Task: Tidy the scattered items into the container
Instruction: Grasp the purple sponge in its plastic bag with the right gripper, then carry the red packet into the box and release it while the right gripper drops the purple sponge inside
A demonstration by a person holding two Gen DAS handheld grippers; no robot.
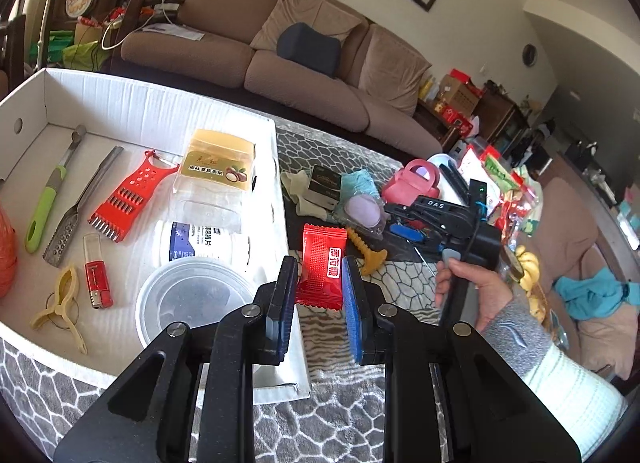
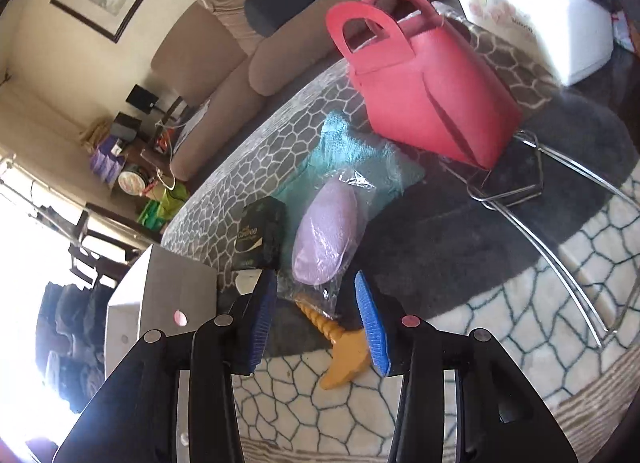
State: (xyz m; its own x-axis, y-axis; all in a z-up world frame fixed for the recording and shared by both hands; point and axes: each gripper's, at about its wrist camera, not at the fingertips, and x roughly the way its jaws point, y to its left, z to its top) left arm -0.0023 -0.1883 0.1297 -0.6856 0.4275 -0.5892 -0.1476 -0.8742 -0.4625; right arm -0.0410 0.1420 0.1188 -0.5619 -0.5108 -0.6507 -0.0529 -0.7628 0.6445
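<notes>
A white cardboard box [image 1: 132, 103] lies on the patterned cloth at left and holds several items. My left gripper [image 1: 320, 275] is open, its pads on either side of a red candy packet [image 1: 322, 267] that lies just right of the box wall. My right gripper [image 2: 316, 303] is open above a yellow plastic screw toy [image 2: 340, 347], which also shows in the left wrist view [image 1: 366, 249]. A bagged lilac sponge [image 2: 322, 239], a dark coffee packet [image 2: 260, 237], a teal cloth [image 2: 344, 151] and a pink bag [image 2: 424, 87] lie beyond it.
In the box are a red grater [image 1: 128, 195], a green peeler [image 1: 48, 199], a red lighter [image 1: 96, 279], a yellow clip [image 1: 60, 307], a clear lid [image 1: 192, 303] and a yellow-labelled jar [image 1: 218, 167]. A wire rack [image 2: 560, 223] and a white tissue box [image 2: 532, 11] stand right of the pink bag.
</notes>
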